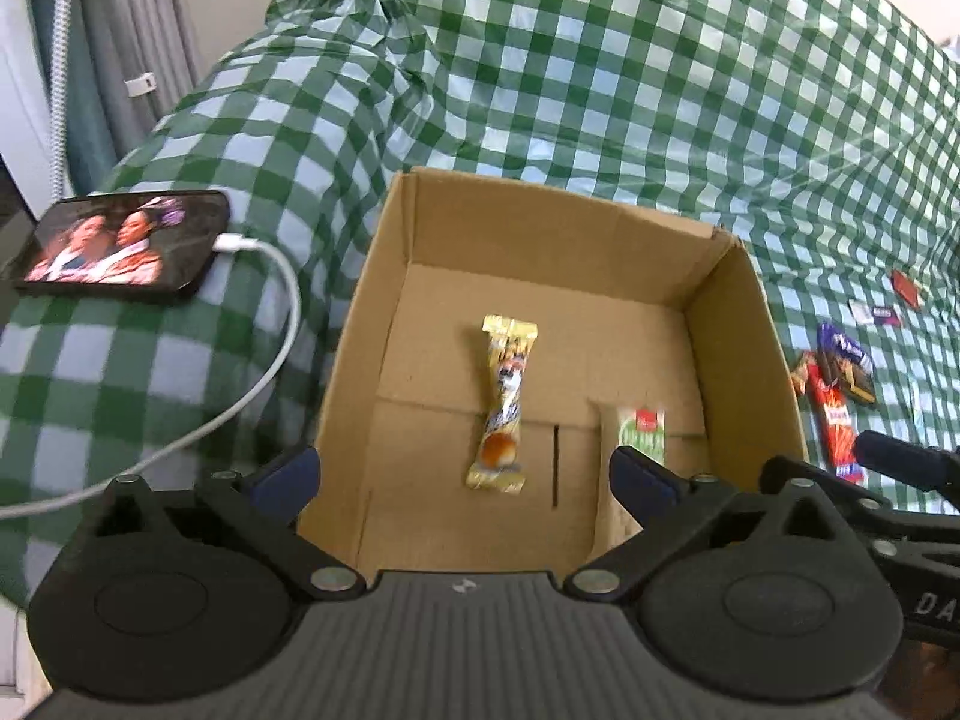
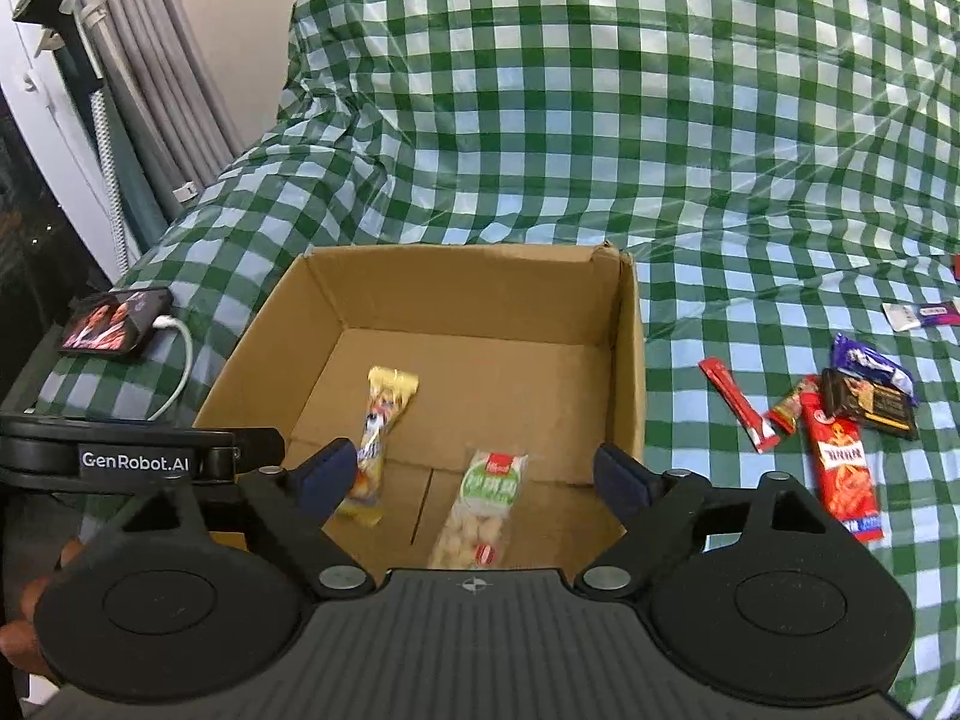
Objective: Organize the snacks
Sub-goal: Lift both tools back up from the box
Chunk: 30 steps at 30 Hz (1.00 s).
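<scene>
Both grippers tilt down over the cardboard box (image 1: 744,348), the left gripper (image 1: 465,471) and right gripper (image 2: 471,477) each spread wide, gripping nothing. A yellow snack bar (image 1: 504,402) and a green snack pack (image 2: 486,498) lie on the box floor. More snacks (image 2: 840,438) lie on the checkered cloth (image 2: 600,120) right of the box.

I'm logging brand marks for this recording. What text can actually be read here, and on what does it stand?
"GenRobot.AI": white label on the left gripper, seen in the right wrist view.
"DA", cut off at the frame edge: on the black gripper body in the left wrist view.
Snack wrappers, in the box and on the checked cloth: print too small and blurred to read.
</scene>
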{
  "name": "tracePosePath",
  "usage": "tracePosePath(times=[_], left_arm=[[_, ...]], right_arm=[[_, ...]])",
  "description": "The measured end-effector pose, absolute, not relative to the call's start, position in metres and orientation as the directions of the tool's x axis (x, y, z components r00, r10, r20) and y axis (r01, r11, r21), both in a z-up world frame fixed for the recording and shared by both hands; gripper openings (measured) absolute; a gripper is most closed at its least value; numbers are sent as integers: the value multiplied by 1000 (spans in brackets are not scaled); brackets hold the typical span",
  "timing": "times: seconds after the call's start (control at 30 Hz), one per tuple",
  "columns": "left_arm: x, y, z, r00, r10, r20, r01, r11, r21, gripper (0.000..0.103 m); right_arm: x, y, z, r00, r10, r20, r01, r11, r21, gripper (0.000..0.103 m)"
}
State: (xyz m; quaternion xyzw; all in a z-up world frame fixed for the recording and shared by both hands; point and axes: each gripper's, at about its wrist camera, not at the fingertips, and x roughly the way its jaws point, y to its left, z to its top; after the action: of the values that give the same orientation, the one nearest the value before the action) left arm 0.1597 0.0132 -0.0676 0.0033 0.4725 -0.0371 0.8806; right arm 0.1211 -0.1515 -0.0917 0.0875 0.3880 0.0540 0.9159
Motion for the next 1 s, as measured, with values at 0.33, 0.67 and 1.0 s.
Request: tracePosePath(times=[0.33, 0.67, 1.0], left_arm=[[90, 22, -26, 607, -49, -793, 60, 998, -16, 102], [27, 22, 2, 650, -49, -759, 77, 997, 2, 103], [-32, 10, 22, 701, -79, -709, 124, 992, 12, 103]], right_arm=[[51, -143, -72, 699, 149, -699, -29, 983, 180, 95], [-20, -136, -45, 758, 121, -641, -31, 988, 151, 98], [-73, -142, -29, 803, 102, -588, -2, 986, 168, 100]])
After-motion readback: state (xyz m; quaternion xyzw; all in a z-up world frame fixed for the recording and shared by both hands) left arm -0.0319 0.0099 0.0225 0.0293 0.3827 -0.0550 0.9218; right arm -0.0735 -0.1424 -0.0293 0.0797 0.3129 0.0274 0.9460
